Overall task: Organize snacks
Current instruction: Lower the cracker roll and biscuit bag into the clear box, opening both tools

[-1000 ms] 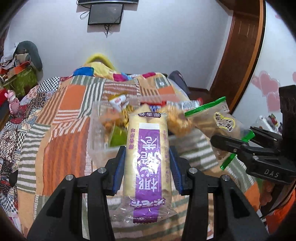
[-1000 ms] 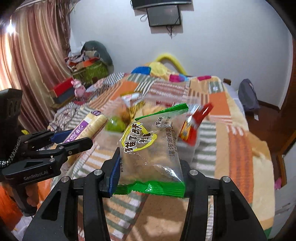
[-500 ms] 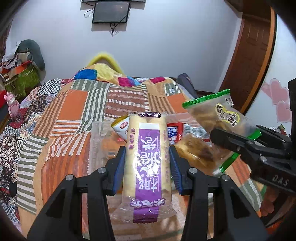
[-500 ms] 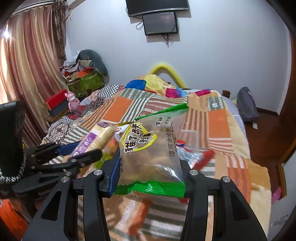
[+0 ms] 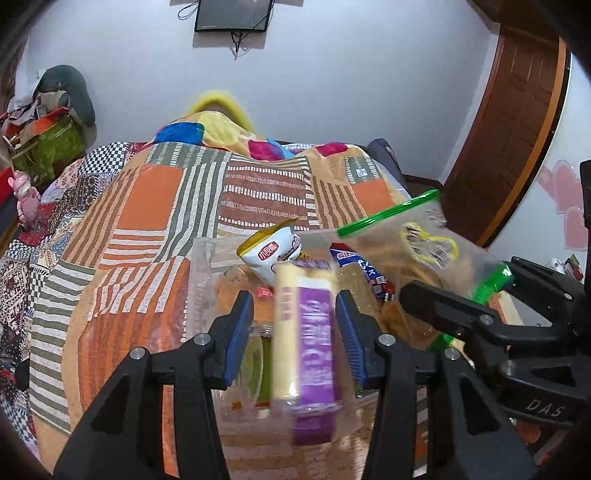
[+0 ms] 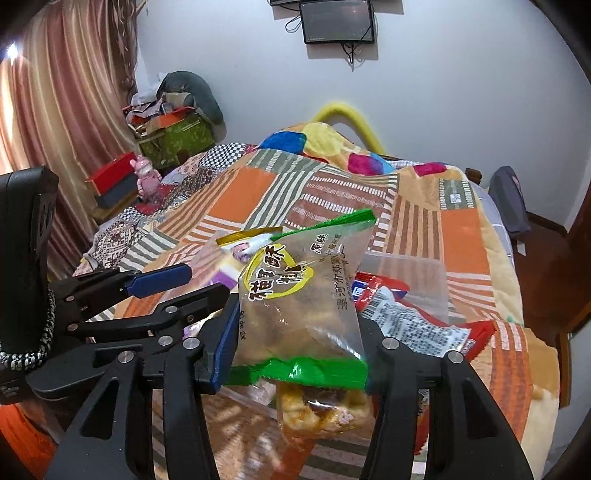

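Left gripper (image 5: 295, 325), seen from its own wrist camera, with both blue-padded fingers (image 5: 240, 332) spread and standing clear of the purple-and-cream cracker pack (image 5: 306, 350); the pack, blurred, lies lengthwise between the fingers without visible contact on either side, above the clear plastic container (image 5: 201, 280) that rests on the patchwork quilt (image 5: 147, 206); whether the pack already touches the container's contents cannot be told. Inside the container: a white-and-yellow snack pouch (image 5: 273, 251) at the far side, a red-and-blue packet (image 5: 369, 273) to the right, and a green item (image 5: 258, 365) near the left finger. Right gripper (image 6: 295, 343), in its own view, clamped on the lower green-edged part of the clear green-trimmed snack bag (image 6: 303, 291), which stands upright between the fingers and is held above the container (image 6: 417, 273); the red-and-blue packet (image 6: 402, 321) lies just behind it, and a pastry in clear wrap (image 6: 317, 410) lies below the bag's bottom seam. From the left wrist view the same bag (image 5: 413, 251) appears at the right, gripped by the right gripper (image 5: 454, 295), just beside the container's right edge. Background: wall-mounted screen (image 6: 338, 20), curtain (image 6: 62, 110), wooden door (image 5: 517, 110).
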`<action>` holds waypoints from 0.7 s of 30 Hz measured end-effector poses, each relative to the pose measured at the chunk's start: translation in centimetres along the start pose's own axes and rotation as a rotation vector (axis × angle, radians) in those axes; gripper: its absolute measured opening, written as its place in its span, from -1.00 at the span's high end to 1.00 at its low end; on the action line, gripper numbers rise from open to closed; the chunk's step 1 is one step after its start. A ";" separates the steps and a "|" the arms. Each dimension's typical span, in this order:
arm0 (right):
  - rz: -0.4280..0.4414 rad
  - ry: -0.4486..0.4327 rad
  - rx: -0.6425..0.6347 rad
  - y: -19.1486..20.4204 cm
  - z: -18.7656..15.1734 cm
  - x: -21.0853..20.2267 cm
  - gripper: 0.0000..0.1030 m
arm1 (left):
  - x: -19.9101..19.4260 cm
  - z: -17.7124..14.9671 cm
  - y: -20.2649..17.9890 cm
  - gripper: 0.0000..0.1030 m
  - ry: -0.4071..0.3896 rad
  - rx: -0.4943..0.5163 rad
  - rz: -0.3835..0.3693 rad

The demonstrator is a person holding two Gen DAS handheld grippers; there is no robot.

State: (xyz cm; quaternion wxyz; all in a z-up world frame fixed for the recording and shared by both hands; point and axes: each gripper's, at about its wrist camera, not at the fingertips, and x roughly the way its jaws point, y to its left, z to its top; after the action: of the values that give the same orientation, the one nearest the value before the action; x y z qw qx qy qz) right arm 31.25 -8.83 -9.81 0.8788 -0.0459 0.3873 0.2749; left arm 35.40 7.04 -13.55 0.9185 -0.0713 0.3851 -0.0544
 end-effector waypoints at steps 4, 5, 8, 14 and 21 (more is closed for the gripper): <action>-0.013 -0.032 -0.007 -0.1 0.4 -1.6 -0.16 | -1.6 0.0 -0.3 0.08 -0.024 0.001 0.003; -0.015 -0.042 -0.008 0.0 0.4 -2.3 -0.16 | -2.2 -0.1 -0.4 0.08 -0.033 0.001 0.002; -0.013 -0.068 -0.006 0.0 0.4 -4.0 -0.16 | -4.2 0.0 -0.8 0.08 -0.064 0.010 0.007; -0.027 -0.167 -0.004 0.6 0.0 -9.5 -0.16 | -11.7 -0.6 -2.3 0.08 -0.198 0.044 0.033; -0.042 -0.304 -0.015 2.1 -1.1 -17.1 -0.16 | -20.6 -1.9 -4.5 0.07 -0.339 0.071 0.028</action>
State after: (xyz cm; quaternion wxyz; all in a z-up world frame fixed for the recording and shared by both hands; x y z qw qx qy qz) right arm 20.05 -15.06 1.73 0.9326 -0.0185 0.2467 0.2629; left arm 19.42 5.59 0.31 0.9729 -0.0416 0.2236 -0.0424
